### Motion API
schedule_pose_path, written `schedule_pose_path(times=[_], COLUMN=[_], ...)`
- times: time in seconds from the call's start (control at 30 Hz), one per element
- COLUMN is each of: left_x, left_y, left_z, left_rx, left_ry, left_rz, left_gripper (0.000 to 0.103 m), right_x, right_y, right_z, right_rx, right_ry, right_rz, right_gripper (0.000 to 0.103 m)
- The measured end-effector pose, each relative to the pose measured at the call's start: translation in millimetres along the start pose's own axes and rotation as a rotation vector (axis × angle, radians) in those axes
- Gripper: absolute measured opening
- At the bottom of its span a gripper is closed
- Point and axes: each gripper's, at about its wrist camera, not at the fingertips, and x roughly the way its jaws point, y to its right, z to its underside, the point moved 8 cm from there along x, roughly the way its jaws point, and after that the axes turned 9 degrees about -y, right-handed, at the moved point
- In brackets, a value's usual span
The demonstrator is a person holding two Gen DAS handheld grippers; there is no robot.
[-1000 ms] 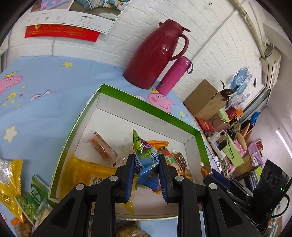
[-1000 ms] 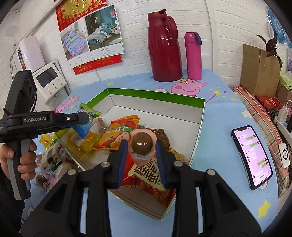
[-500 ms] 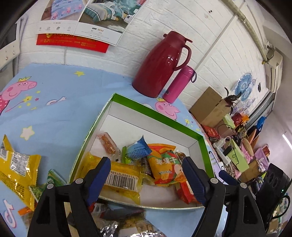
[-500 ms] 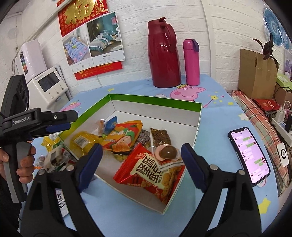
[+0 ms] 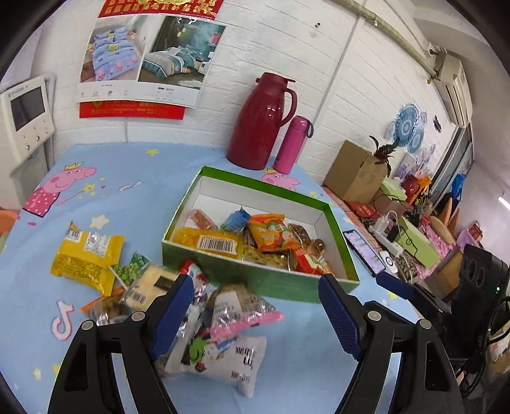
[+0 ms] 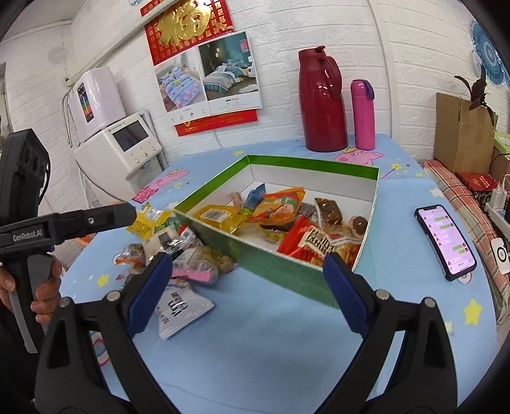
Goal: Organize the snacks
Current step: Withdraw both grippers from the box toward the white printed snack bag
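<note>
L gripper and R gripper both spread wide, holding nothing. Under them loose snacks lie on the table — just beside the green box, w/ more packets inside. Behind: red jug.

A lived-in home room, by the look of it. A table under a cartoon-pig cloth stands against a white brick wall. At twelve o'clock hang a red festive poster and a bedding calendar. A water dispenser sits at ten o'clock; a cardboard box and charging clutter crowd three o'clock.
</note>
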Motion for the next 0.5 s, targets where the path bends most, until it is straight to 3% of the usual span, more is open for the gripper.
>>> schedule_pose_path(times=[0.33, 0.5], left_x=[15, 37], left_y=[-18, -26], left_z=[68, 70], left_rx=[0.013, 0.023], left_ry=[-0.136, -0.176], left_rz=[-0.014, 0.011], left_gripper=[0.081, 0.078], right_x=[24, 31], right_y=[-20, -19], right_z=[55, 71], right_rx=[0.066, 0.108], right_ry=[-0.129, -0.171], right_rz=[-0.091, -0.115], right_gripper=[0.096, 0.096])
